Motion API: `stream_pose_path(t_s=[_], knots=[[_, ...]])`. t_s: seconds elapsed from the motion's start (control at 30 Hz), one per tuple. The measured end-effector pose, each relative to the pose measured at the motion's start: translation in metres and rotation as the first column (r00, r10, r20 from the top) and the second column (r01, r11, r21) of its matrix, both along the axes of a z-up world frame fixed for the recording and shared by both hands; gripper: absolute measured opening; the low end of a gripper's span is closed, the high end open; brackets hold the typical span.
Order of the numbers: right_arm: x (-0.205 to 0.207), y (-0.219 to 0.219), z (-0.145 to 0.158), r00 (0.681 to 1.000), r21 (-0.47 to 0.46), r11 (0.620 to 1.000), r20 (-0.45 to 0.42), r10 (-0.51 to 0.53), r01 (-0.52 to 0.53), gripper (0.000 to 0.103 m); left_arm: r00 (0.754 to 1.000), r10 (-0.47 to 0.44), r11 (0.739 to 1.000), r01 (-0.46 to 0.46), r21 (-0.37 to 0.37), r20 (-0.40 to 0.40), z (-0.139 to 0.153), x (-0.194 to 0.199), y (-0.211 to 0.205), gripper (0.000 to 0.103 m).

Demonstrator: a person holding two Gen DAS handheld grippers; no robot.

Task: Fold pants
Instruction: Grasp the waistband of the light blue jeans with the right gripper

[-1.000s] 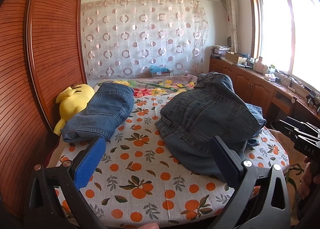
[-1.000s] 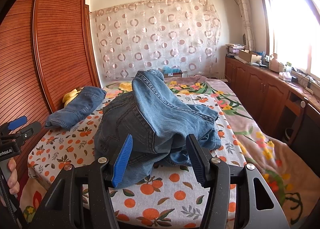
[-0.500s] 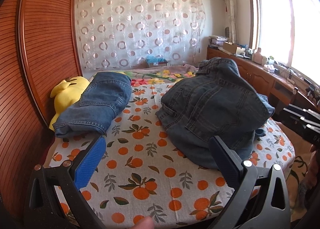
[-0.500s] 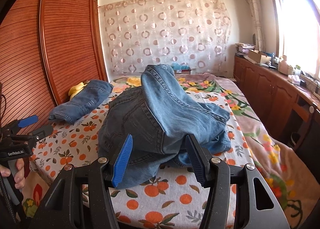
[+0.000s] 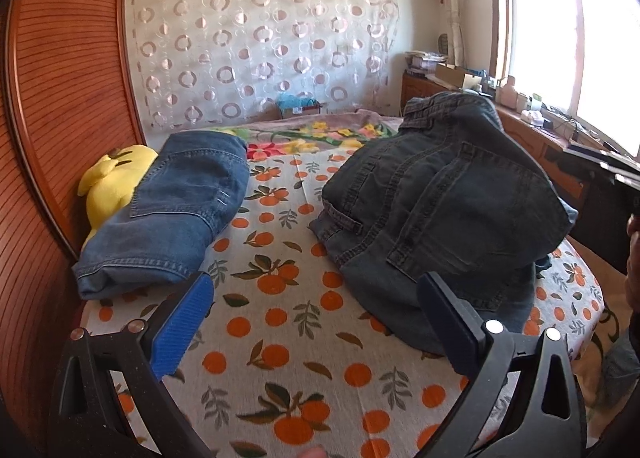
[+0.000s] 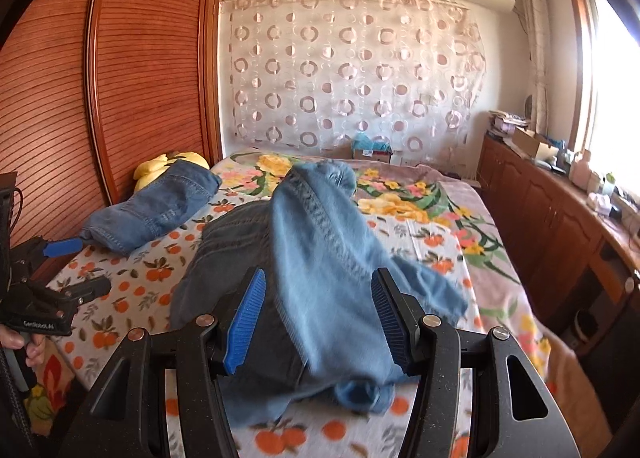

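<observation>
Your right claw (image 6: 318, 318) and left claw (image 5: 316, 322), both spread wide and empty, have closed in on the crumpled jeans (image 6: 320, 270) heaped mid-bed, near edge; the grab looks imminent, folding not begun.

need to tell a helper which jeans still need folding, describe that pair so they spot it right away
Start at the bed with the orange-print sheet. Near its foot, on the window side, lies a crumpled heap of jeans, bunched high with a waistband sticking up. The folded jeans beside the yellow plush toy by the wooden wardrobe form a neat flat bundle; the heap is loose, rumpled and bigger.
</observation>
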State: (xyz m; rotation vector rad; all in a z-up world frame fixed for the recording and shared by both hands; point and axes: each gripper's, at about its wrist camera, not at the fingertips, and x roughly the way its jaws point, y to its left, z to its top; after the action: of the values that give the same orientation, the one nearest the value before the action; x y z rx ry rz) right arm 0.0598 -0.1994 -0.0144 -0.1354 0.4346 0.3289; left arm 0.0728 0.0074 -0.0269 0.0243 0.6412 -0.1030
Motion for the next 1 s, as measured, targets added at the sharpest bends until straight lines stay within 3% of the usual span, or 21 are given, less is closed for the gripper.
stream_pose_path(t_s=[0.2, 0.47, 0.77, 1.0], knots=[[0.038, 0.008, 0.007, 1.0, -0.016, 1.0, -0.018, 0.023, -0.024, 0.057, 0.998, -0.052, 0.999, 0.051, -0.016, -0.026, -0.005, 0.025, 0.001, 0.1], [0.09, 0.009, 0.014, 0.994, 0.007, 0.997, -0.086, 0.072, -0.072, 0.057, 0.999, -0.049, 0.999, 0.049, -0.003, -0.024, -0.004, 0.059, 0.002, 0.099], [0.132, 0.012, 0.021, 0.975, 0.008, 0.989, -0.165, 0.149, -0.15, 0.057, 0.997, -0.057, 0.998, 0.055, -0.024, -0.06, -0.011, 0.085, 0.006, 0.099], [0.158, 0.004, 0.01, 0.947, 0.025, 0.984, -0.267, 0.176, -0.176, 0.056, 0.994, -0.083, 0.996, 0.081, -0.02, -0.068, -0.011, 0.098, 0.003, 0.099]])
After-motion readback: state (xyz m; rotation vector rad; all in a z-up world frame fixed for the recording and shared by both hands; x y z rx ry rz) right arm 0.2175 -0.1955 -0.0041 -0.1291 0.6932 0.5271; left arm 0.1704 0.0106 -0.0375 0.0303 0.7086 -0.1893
